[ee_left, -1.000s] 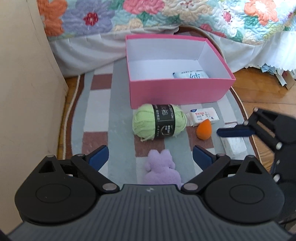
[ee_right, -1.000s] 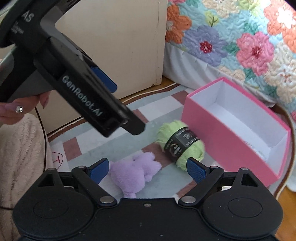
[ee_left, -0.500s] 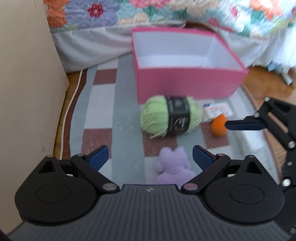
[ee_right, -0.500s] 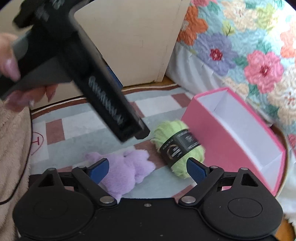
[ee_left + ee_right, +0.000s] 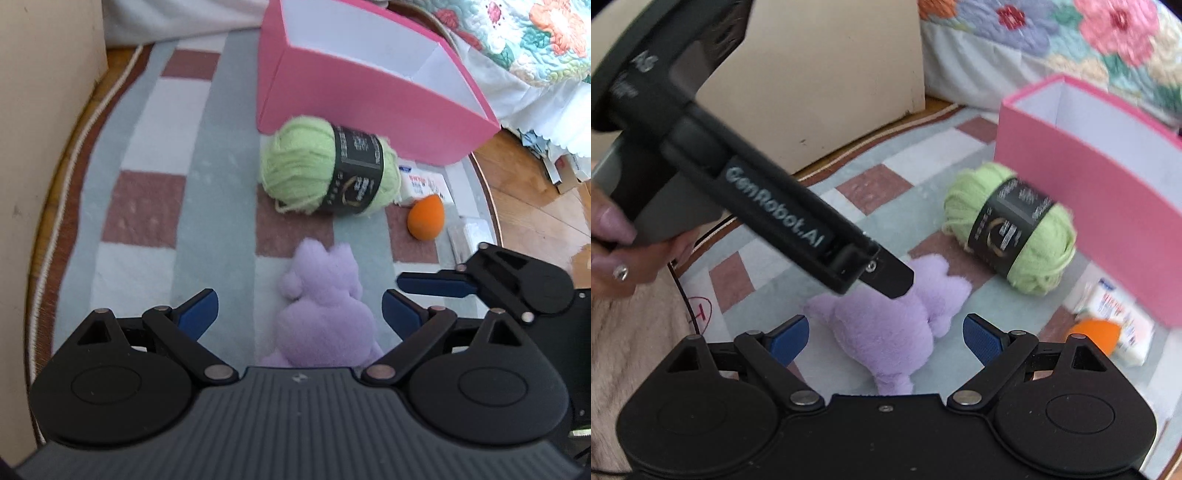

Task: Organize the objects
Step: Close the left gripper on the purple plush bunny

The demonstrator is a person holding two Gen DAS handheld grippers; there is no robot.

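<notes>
Lying flat on the striped rug (image 5: 147, 206), the purple plush toy (image 5: 325, 314) is the thing both tools are converging on, and it sits just in front of the green yarn ball (image 5: 328, 166), on the side away from the pink box (image 5: 369, 92). Its spot between the blue pads of the left gripper (image 5: 299, 310), whose jaws stand wide apart on either side of it without touching, suggests a grasp is being lined up. The right gripper (image 5: 884, 336) also has its jaws spread, with the plush framed between them in its own view; which of the two is meant to take it, I cannot tell.

The plush is pale lilac, fuzzy and soft, with small ear-like bumps pointing toward the yarn; it should squash easily under the pads.

Beyond the plush, the yarn ball carries a dark paper band and rests against the front wall of the pink box. The box is open-topped with a white inside, likely the place meant for the loose things. To the right of the yarn lie a small white packet (image 5: 424, 184) and an orange teardrop sponge (image 5: 426, 218), both close to the box's front. A floral quilt (image 5: 535, 40) hangs behind the box.
</notes>
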